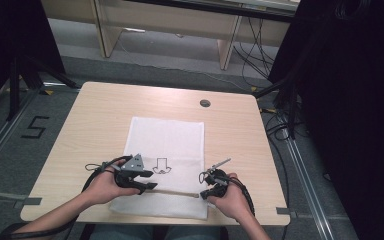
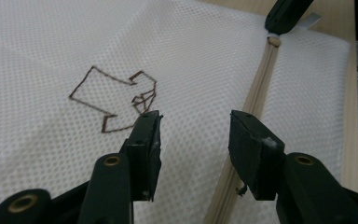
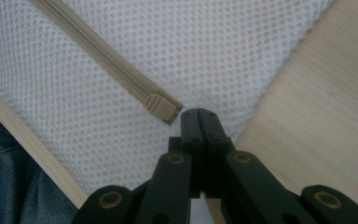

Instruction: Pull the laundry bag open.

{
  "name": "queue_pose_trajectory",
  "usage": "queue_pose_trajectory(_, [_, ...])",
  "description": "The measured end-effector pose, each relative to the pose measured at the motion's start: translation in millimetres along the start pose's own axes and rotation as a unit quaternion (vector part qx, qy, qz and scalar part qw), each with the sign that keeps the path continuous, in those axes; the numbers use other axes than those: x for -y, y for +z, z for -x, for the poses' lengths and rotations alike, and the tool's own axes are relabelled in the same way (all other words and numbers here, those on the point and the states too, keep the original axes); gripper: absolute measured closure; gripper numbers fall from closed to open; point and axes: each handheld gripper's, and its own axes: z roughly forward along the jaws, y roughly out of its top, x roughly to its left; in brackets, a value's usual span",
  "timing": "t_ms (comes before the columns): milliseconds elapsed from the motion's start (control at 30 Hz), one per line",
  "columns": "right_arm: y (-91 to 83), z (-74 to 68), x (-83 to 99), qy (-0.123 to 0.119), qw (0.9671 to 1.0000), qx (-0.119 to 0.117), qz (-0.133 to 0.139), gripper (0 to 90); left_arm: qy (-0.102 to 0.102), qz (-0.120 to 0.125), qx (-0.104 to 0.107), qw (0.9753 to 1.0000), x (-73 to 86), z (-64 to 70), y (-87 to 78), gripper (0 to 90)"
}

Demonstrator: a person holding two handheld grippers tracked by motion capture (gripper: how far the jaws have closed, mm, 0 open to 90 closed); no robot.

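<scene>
A white mesh bag (image 1: 165,137) lies flat on the wooden table (image 1: 92,115), with a brown shirt outline (image 1: 162,165) stitched on it. A beige zipper (image 1: 176,192) runs across its near end. My left gripper (image 1: 153,186) is open and low over the bag; in the left gripper view its jaws (image 2: 193,135) straddle the zipper (image 2: 257,95) beside the outline (image 2: 116,93). My right gripper (image 1: 203,194) is shut at the zipper's right end. Its tips (image 3: 199,113) touch the slider (image 3: 164,106) and seem to pinch the pull. The right gripper's tip (image 2: 282,16) is also in the left gripper view.
A round cable hole (image 1: 205,103) sits at the table's far edge. Bare wood (image 3: 317,93) lies right of the bag. The table's near edge and the person's lap (image 3: 9,186) are close behind the hands. Black stands and cables (image 1: 285,110) flank the table.
</scene>
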Motion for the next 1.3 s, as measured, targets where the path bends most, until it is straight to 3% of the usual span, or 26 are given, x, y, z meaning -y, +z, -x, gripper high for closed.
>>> queue_pose_trajectory(267, [0.7, -1.5, -0.1, 0.002, 1.0, 0.005, -0.001, 90.0, 0.016, -0.007, 0.025, 0.9995, -17.1, 12.7, 19.5, 51.9])
queue_pose_trajectory(700, [0.6, 1.4, 0.5, 0.008, 1.0, -0.003, 0.004, 90.0, 0.052, -0.02, 0.057, 0.9968, -42.4, 36.9, 55.1, 60.0])
queue_pose_trajectory(967, [0.6, 0.1, -0.4, 0.002, 1.0, 0.001, 0.0, 90.0, 0.089, -0.031, 0.063, 0.9936, -50.5, 49.0, 73.5, 66.0])
queue_pose_trajectory(1033, [0.9, 1.1, -0.5, -0.002, 1.0, 0.0, 0.0, 90.0, 0.086, -0.031, 0.066, 0.9936, -52.1, 50.4, 76.4, 67.2])
queue_pose_trajectory(1067, [0.5, -1.1, 0.0, 0.017, 0.9999, -0.003, -0.002, 90.0, 0.084, -0.032, 0.066, 0.9938, -52.4, 51.2, 77.8, 67.5])
queue_pose_trajectory(1100, [0.9, 1.0, 0.1, 0.007, 1.0, -0.001, 0.0, 90.0, 0.093, -0.033, 0.064, 0.993, -53.0, 51.0, 79.1, 67.9])
queue_pose_trajectory(1133, [0.7, 1.2, 0.2, 0.008, 1.0, -0.003, 0.001, 90.0, 0.083, -0.034, 0.066, 0.9938, -52.5, 52.7, 80.8, 68.1])
queue_pose_trajectory(1300, [0.8, 1.7, -0.1, 0.008, 1.0, -0.004, 0.001, 90.0, 0.097, -0.041, 0.07, 0.992, -56.6, 57.6, 88.6, 69.7])
